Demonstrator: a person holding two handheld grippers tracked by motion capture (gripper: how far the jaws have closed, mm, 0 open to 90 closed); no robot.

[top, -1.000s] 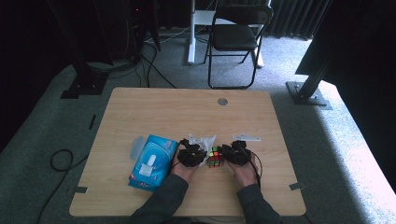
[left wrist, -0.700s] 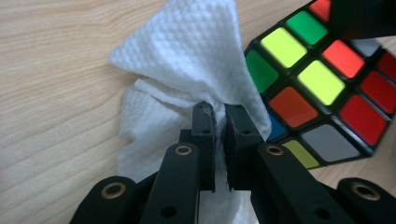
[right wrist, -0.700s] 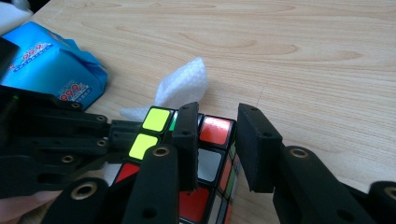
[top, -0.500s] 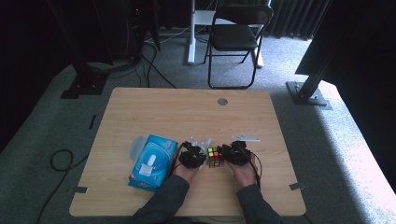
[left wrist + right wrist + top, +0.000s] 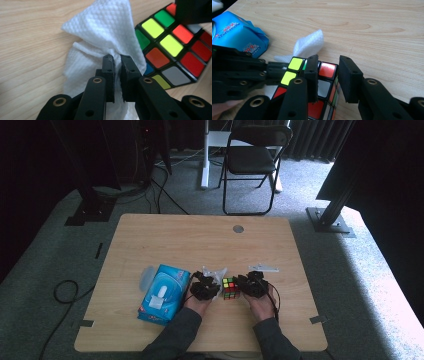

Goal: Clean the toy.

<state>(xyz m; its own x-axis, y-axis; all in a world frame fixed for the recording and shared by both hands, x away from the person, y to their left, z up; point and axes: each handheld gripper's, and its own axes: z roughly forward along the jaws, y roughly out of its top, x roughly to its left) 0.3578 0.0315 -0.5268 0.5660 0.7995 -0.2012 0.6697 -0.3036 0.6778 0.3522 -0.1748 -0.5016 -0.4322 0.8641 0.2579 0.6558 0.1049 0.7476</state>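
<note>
Nothing has visibly shifted since a second ago: both hands and the cube sit where they were on the table. The left gripper is pinched tight on a white tissue, with the cube just beside its right jaw. The right gripper seems clamped over the cube's corner, though its far jaw's contact is hard to see; the blue tissue pack lies beyond its left jaw.
</note>
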